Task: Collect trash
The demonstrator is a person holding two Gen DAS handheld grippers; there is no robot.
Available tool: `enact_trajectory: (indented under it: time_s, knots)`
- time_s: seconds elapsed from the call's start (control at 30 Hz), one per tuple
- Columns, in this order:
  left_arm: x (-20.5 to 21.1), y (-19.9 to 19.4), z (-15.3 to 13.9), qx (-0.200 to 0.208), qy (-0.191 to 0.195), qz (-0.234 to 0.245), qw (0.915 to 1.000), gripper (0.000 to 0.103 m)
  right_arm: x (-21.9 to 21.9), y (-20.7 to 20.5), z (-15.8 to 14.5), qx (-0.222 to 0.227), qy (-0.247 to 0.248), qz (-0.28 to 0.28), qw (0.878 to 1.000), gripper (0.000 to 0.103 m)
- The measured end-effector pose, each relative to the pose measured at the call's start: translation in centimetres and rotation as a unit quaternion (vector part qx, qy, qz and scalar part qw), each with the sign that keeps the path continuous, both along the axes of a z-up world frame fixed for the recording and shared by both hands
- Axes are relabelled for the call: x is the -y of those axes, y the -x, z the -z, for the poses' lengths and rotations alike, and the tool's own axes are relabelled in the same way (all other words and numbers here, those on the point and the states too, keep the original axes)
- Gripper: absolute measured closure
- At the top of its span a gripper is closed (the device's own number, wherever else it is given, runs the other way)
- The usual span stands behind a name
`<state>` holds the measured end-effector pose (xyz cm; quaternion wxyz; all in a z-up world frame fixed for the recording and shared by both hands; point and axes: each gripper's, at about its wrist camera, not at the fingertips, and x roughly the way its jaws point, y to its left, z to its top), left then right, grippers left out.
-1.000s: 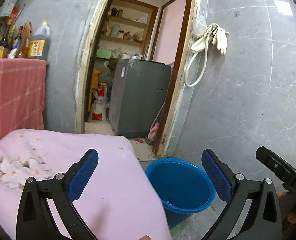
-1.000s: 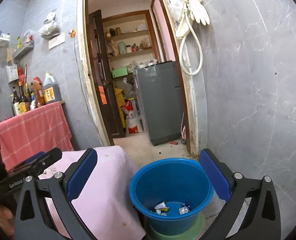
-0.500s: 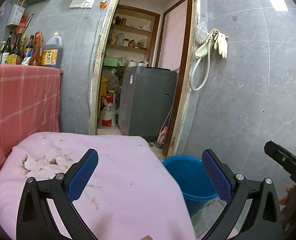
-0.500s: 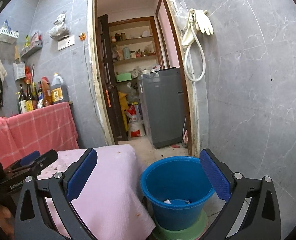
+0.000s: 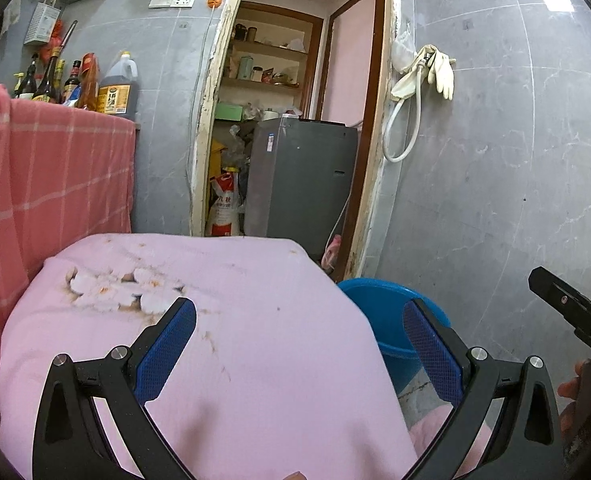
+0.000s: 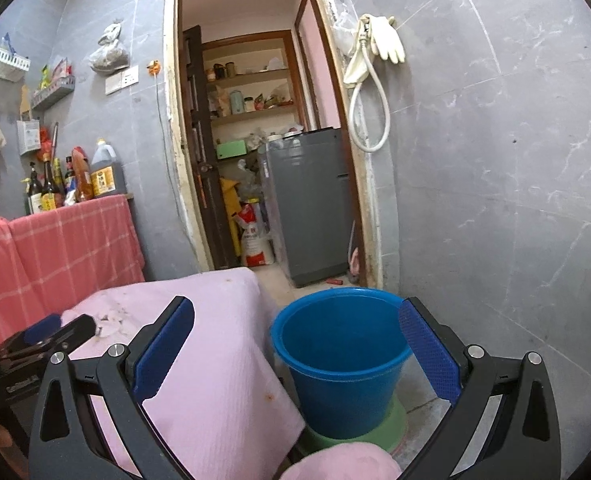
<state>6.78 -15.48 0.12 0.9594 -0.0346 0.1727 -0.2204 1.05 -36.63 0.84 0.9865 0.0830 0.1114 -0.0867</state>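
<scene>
Near, on cloth: left gripper (image 5: 299, 344) wide, empty; right gripper (image 6: 295, 344) wide, empty
Bucket: 1, blue (image 6: 341, 356), right of table, on green base (image 6: 395, 424)
Trash: white scraps (image 5: 115, 290) far left on cloth, count unclear
Surface: pink cloth (image 5: 263, 320), stained
Room: grey tiled walls, open doorway, 1 grey appliance (image 5: 301, 180)

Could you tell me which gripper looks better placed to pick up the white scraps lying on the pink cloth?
Probably the left gripper: open and empty, it points at the white scraps on the pink cloth. The right gripper, also open, faces the blue bucket instead.
</scene>
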Motion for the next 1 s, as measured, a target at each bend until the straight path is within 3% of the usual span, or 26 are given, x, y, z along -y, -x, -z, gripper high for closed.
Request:
enact_trajectory:
  time_s: [0.27, 0.47, 1.0]
  knots:
    - [-0.6, 2.4, 1.8, 0.011, -0.022, -0.008, 0.9997, 0.002, -1.5, 1.4, 1.9, 0.009, 0.023, 0.001, 1.000, 0.000]
    - [-2.0, 2.4, 2.9, 0.000, 0.000, -0.027, 0.9996, 0.002, -2.5, 1.7, 3.1, 0.014, 0.033, 0.000, 0.999, 0.000]
    - [-2.0, 2.9, 3.3, 0.000, -0.004, -0.049, 0.9988, 0.002, -3.0, 0.6, 5.2, -0.015, 0.038, 0.006, 0.999, 0.000]
